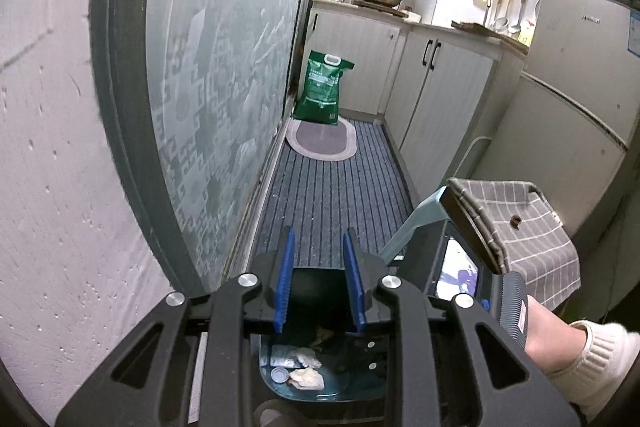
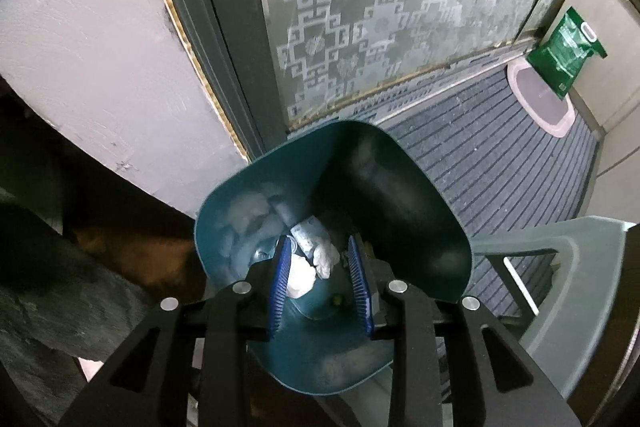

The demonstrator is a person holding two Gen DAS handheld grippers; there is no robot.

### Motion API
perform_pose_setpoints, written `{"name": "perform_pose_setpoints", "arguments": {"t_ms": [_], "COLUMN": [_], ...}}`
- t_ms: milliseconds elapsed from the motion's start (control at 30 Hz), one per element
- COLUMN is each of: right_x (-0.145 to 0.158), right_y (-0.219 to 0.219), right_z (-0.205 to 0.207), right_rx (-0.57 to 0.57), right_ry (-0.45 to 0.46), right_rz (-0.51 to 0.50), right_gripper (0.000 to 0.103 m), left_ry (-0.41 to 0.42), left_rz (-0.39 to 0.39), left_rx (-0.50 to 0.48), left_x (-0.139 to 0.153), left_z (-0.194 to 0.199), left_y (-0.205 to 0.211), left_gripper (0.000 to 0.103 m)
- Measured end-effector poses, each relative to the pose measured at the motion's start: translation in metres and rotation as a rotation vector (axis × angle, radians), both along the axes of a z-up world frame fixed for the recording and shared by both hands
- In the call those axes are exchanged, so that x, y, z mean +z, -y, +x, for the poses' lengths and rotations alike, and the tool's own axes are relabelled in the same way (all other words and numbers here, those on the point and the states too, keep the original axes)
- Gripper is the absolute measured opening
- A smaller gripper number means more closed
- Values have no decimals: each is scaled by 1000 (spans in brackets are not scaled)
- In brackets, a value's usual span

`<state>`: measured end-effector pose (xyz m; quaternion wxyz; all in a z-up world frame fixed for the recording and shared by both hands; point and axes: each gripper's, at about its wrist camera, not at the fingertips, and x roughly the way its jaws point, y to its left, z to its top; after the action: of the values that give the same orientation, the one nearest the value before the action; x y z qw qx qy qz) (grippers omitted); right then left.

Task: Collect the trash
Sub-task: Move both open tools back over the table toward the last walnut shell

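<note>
Patterned frosted glass door [image 2: 380, 7] stood at left. Teal trash bin [image 2: 400, 195] sat below both grippers on the striped floor mat [image 2: 500, 147], holding crumpled tissues [image 2: 326, 255] and what looked like a bottle cap [image 1: 279, 374]. Left gripper [image 1: 319, 287] hung open, empty; right gripper [image 2: 320, 283] likewise open, gripping nothing. Green bag [image 1: 324, 87] stood farther right.

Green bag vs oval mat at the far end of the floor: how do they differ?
The green bag stands upright; the oval mat lies flat. The bag is bright green with white print; the mat is grey with a pale border. Both sit on the striped carpet, by the glass door.
</note>
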<state>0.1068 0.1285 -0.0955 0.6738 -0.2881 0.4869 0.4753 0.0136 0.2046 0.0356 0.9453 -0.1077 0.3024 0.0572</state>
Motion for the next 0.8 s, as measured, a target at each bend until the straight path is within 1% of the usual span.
{"name": "perform_pose_setpoints", "arguments": {"t_ms": [133, 200, 533, 633, 700, 800], "right_x": [25, 37, 92, 104, 114, 121], "right_y": [15, 25, 95, 115, 135, 159], "right_z": [5, 9, 41, 49, 57, 68], "right_rx": [-24, -42, -178, -219, -261, -317], "right_ry": [25, 42, 114, 140, 170, 197], "right_rz": [59, 86, 236, 267, 290, 302], "right_gripper": [30, 30, 32, 36, 44, 44], "left_ry": [24, 34, 57, 51, 46, 35], "left_rz": [-3, -11, -5, -1, 3, 7], "left_rx": [3, 4, -57, -81, -100, -125], "left_x": [8, 12, 24, 23, 22, 19], "left_z": [3, 5, 27, 36, 42, 51], "left_y": [7, 10, 53, 68, 79, 92], "left_gripper": [29, 31, 37, 39, 40, 40]}}
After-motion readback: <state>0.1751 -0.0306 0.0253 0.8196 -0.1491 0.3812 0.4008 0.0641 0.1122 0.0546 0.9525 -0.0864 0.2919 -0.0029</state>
